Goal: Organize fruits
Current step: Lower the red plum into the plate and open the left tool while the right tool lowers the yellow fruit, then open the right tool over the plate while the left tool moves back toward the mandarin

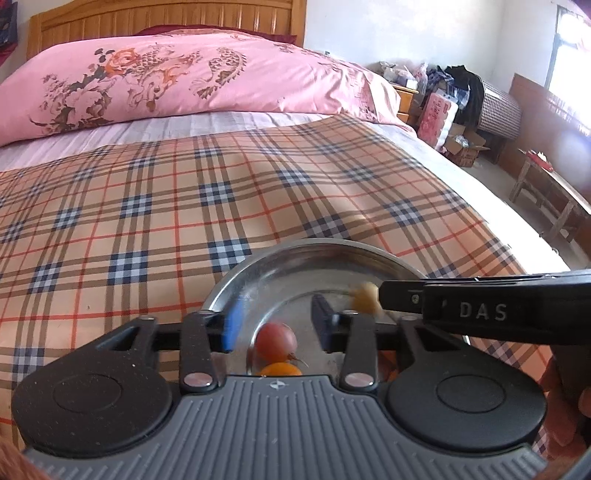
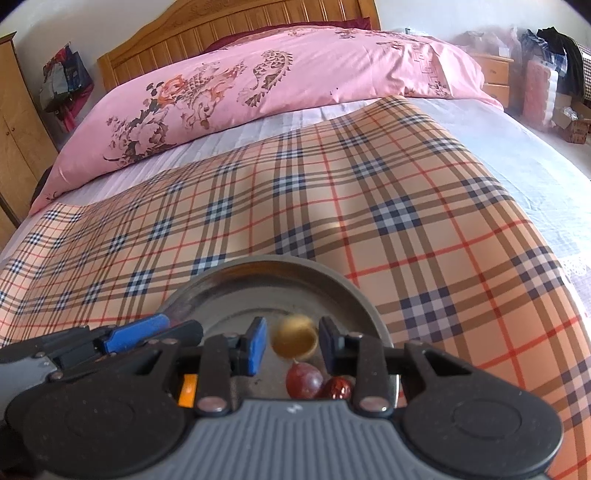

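A round metal plate (image 1: 295, 247) (image 2: 280, 264) lies on the plaid cloth. My left gripper (image 1: 275, 325) hangs open over it, and nothing is between its fingers. Below it a red fruit (image 1: 276, 341) and an orange fruit (image 1: 280, 369) rest in the plate. My right gripper (image 2: 292, 343) (image 1: 384, 299) reaches in from the right. A blurred yellow fruit (image 2: 293, 339) (image 1: 365, 297) sits between its pads with a thin gap on each side. A dark red grape-like fruit (image 2: 304, 380) and a shiny red date (image 2: 338, 387) lie beneath. The left gripper (image 2: 162, 330) shows at the left in the right wrist view.
The plaid cloth (image 1: 221, 192) covers the near half of a bed, with a folded pink floral quilt (image 1: 166, 77) and a wooden headboard (image 1: 147, 18) beyond. Bags, boxes and a bedside cabinet (image 1: 406, 96) stand to the right, and a low wooden bench (image 1: 546, 184) by the wall.
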Available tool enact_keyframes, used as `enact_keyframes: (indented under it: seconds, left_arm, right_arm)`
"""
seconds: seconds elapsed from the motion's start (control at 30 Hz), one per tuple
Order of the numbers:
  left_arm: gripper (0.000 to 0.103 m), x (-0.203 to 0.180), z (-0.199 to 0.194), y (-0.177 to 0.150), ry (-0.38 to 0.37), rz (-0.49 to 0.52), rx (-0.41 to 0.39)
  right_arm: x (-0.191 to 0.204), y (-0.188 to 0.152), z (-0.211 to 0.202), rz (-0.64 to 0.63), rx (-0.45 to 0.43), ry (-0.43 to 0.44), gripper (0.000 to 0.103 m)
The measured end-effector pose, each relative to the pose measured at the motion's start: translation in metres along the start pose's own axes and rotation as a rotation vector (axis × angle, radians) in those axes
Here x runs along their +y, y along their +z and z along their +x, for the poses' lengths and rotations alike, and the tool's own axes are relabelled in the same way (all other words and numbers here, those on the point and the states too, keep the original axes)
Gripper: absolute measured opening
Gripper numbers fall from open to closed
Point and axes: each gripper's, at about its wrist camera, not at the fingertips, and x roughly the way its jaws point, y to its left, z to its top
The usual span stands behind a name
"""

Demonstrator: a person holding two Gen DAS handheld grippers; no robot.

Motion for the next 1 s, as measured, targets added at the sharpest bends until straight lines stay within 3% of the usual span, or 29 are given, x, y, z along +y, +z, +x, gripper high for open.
enact_keyframes:
  seconds: [0.07,0.2,0.27,0.4,0.67,1.0]
  left_arm:
    - [0.057,0.003,-0.004,0.001,0.001,-0.008,0.000]
    - [0.075,0.010,-0.017,0.003,0.023,-0.018,-0.012]
    - [0.078,0.013,-0.026,0.004,0.039,-0.017,-0.019]
    - [0.094,0.022,-0.043,0.003,0.075,-0.031,-0.027]
    - [0.102,0.031,-0.076,-0.007,0.116,-0.016,-0.036]
    - [0.103,0.044,-0.104,-0.023,0.150,-0.037,-0.042]
  right_arm:
    - [0.000,0.000,-0.005,0.008,-0.007,0.000,0.031]
    - [0.002,0.000,-0.017,0.013,-0.032,-0.001,0.031]
    - [0.004,0.000,-0.024,0.013,-0.033,-0.009,0.031]
    - [0.011,-0.002,-0.036,-0.003,-0.045,-0.003,0.031]
    - [0.030,-0.014,-0.058,-0.051,-0.055,-0.003,0.034]
    - [0.049,-0.031,-0.075,-0.076,-0.051,0.015,0.039]
